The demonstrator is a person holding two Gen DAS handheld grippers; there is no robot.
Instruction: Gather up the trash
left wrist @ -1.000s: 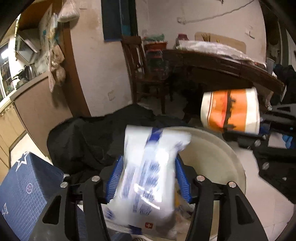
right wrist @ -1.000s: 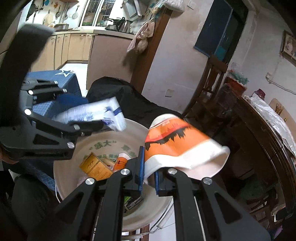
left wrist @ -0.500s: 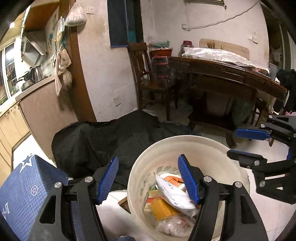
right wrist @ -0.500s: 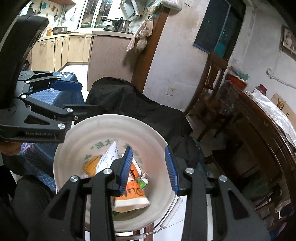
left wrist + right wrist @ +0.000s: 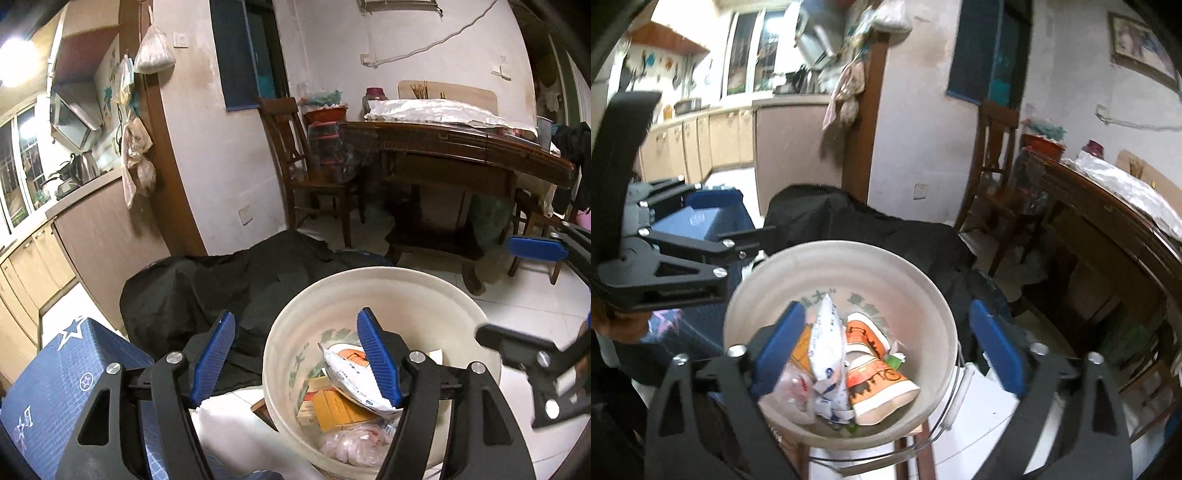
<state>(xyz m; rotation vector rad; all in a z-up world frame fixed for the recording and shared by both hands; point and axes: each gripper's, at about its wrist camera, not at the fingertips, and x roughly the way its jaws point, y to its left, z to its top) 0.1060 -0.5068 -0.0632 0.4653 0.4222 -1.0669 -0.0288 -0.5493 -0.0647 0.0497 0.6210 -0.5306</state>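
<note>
Both the left gripper (image 5: 295, 354) and right gripper (image 5: 886, 347) hang spread and empty over the bucket (image 5: 923, 280), white packet (image 5: 827, 339) and orange cup (image 5: 875, 373) inside, no stray trash visible.

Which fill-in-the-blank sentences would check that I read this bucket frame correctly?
1. Both the left gripper and the right gripper are ____.
2. The orange-and-white package lies inside the ____.
3. The bucket stands in front of a ____ cloth.

Missing words: open; bucket; black
</note>
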